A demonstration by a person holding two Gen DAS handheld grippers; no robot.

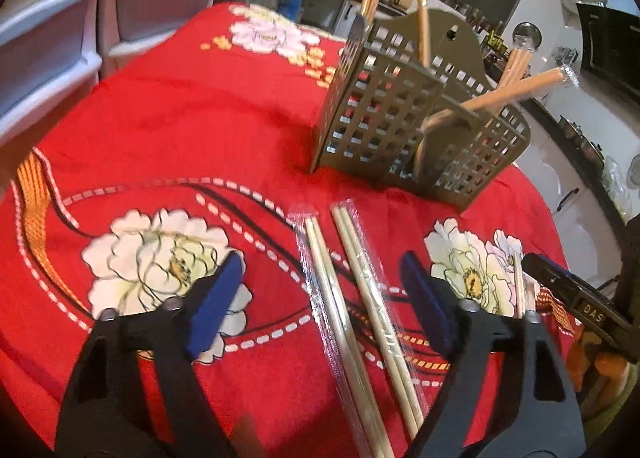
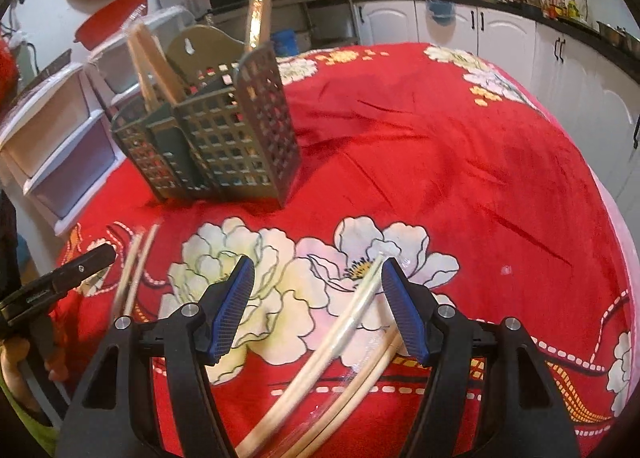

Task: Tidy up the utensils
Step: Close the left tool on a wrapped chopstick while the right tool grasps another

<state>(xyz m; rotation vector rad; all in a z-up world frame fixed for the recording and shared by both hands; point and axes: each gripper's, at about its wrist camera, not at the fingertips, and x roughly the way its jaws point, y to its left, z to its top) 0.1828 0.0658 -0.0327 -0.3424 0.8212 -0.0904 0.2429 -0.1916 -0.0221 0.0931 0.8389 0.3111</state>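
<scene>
We note a red floral tablecloth (image 1: 180, 130) bearing an upright perforated utensil holder (image 1: 400, 126) with wrapped chopsticks inside. More wrapped chopsticks (image 1: 360, 298) lie flat between our left gripper (image 1: 324, 298) and right gripper (image 2: 318, 310) pads, both released, unclamped.

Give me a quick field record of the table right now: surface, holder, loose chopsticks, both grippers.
surface: red flowered cloth
holder: perforated caddy, upright, wrapped chopsticks standing in it
loose chopsticks: two wrapped pairs flat between the left gripper's fingers; more wrapped pairs between the right gripper's fingers
left gripper: open, holding nothing
right gripper: open, chopsticks lying close by one pad, nothing clamped
</scene>
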